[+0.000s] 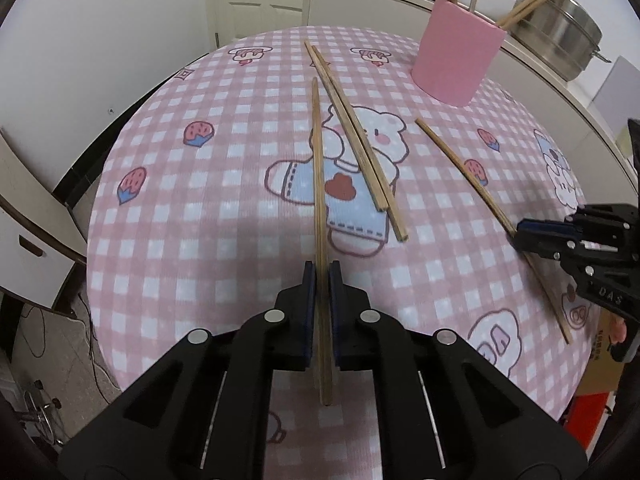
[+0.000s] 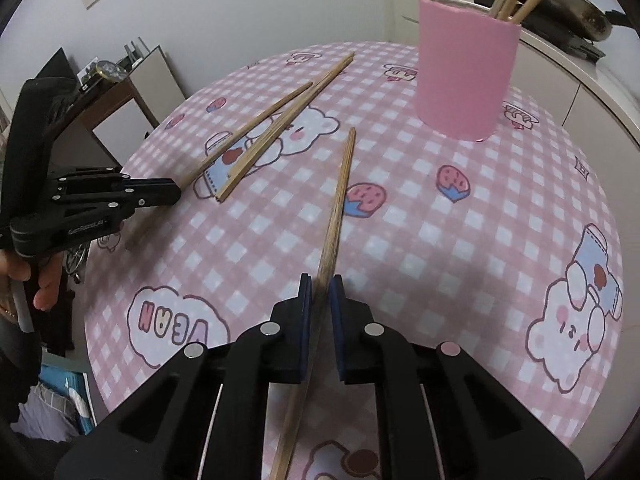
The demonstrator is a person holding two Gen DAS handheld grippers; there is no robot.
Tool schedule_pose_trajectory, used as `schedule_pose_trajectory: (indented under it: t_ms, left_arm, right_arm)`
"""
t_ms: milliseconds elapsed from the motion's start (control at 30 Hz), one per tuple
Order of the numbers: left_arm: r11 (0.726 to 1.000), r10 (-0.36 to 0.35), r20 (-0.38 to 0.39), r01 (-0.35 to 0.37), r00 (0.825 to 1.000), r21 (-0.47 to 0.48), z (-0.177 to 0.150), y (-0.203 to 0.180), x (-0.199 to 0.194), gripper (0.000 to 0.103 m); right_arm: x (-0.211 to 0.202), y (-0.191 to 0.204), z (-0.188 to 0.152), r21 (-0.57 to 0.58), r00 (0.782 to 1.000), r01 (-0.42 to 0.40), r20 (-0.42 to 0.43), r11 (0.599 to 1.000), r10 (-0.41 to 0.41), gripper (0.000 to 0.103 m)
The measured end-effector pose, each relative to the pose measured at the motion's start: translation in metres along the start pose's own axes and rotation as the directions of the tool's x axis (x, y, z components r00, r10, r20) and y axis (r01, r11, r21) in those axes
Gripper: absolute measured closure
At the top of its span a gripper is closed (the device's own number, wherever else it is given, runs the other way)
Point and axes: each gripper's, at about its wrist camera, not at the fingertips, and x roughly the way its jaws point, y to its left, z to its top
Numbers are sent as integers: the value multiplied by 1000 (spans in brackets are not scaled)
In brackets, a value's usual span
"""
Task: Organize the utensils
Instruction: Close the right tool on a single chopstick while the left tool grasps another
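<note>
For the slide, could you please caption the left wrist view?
Left gripper shut on a chopstick; right gripper on another; two lie loose near the pink cup.

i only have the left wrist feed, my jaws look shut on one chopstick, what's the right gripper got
Observer: The right gripper is shut on its own chopstick, which runs between the pads toward the pink cup.
Operator: any loose ones left on the cloth
Observer: Two chopsticks lie side by side on the bear print, untouched, between both grippers.
Operator: how does my gripper look from there
Observer: The left gripper is closed low over the cloth, its chopstick jutting toward the table's far side.
</note>
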Motion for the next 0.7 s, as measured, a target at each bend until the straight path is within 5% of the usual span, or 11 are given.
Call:
schedule_pose_trajectory:
  t_ms: [33, 100, 700]
  left_arm:
    - [1000, -11, 1, 11, 1000, -6, 3, 0, 1, 84]
    - [1000, -12, 15, 12, 1000, -6, 10, -1, 3, 36]
    - [999, 37, -4, -37, 999, 6, 79, 9, 46, 48]
  right_arm:
    - [2, -2, 2, 16, 1000, -4, -1, 1000, 5, 93]
    - [4, -3, 6, 22, 1000, -2, 9, 1000, 2, 92]
    - [32, -13, 53, 29, 999, 37, 2, 999, -38, 83]
